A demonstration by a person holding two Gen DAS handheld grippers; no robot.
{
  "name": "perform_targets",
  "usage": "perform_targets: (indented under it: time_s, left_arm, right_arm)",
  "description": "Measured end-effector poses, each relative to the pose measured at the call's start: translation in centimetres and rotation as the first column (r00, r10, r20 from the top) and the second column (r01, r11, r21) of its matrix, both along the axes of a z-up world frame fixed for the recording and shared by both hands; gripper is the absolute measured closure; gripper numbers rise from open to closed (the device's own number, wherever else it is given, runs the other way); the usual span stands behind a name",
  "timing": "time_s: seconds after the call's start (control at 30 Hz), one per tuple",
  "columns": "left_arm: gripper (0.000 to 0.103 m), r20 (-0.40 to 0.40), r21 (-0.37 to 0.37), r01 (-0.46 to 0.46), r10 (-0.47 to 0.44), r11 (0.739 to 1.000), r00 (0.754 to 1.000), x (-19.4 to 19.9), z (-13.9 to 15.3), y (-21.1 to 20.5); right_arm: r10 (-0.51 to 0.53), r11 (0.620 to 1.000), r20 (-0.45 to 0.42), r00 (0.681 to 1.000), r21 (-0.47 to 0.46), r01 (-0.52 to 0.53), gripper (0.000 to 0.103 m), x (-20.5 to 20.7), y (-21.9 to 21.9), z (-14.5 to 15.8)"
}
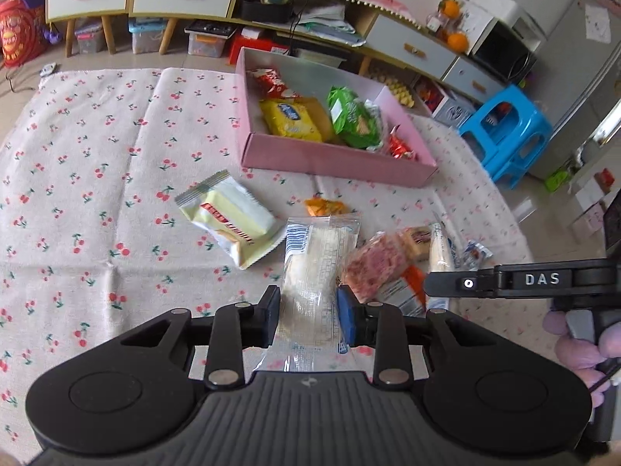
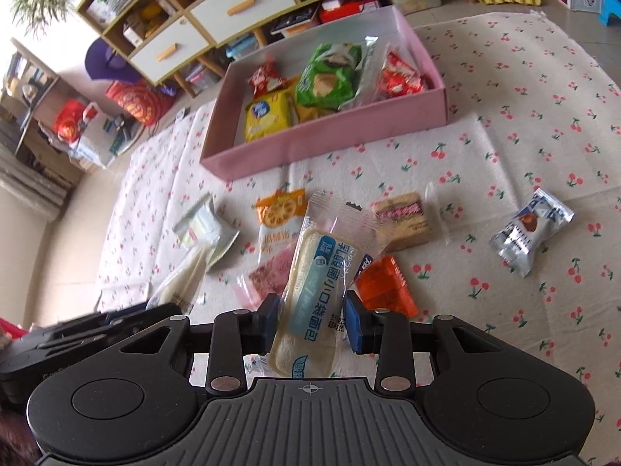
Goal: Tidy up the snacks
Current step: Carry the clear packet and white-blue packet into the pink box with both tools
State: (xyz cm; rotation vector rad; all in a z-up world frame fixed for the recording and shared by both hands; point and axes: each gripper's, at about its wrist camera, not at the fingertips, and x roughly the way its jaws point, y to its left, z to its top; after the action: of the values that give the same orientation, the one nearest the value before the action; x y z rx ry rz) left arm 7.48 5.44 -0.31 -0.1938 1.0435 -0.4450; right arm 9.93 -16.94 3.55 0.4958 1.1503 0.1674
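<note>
Each pair of tongs pinches a soft bread roll in clear wrap, above the cherry-print cloth [image 1: 97, 155] on the counter: the left tongs [image 1: 308, 320] hold a plain bread packet [image 1: 314, 268] across its middle, the right tongs [image 2: 312, 324] a blue-labelled bread packet [image 2: 314, 295] low on its body. Both look light and squashy, with slippery film, so a gentle hold on the loaf itself seems safest. The pink box [image 1: 333, 163] lies at the far side, already part filled.

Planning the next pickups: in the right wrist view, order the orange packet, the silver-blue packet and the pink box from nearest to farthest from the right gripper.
From the right gripper:
1. orange packet, just right of the fingers.
2. silver-blue packet, far right on the cloth.
3. pink box, beyond, at the back.
</note>
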Motion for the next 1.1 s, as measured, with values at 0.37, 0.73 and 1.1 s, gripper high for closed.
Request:
perform_targets:
  time_s: [0.37, 0.73, 1.1]
  left_arm:
    - [0.075, 0.031, -0.041, -0.015, 0.016, 0.999, 0.999, 1.6, 1.2, -1.8]
    - [0.075, 0.068, -0.035, -0.124, 0.126, 0.992, 0.99, 5.2, 1.2, -2.8]
    - [0.075, 0.112, -0.014, -0.266, 0.266, 0.964, 0.957, 10.7, 0.5, -4.0]
  right_arm:
    - [-0.109, 0.993, 0.031, 0.994, 0.05, 0.107, 0.068, 2.5, -3.2, 1.1]
    - [-0.207, 0.975, 0.07, 0.976, 0.102, 0.199, 0.068, 5.8, -5.2, 1.1]
    - [-0.318, 0.94, 0.065, 0.946, 0.147, 0.306, 0.068, 10.0, -7.0, 0.1]
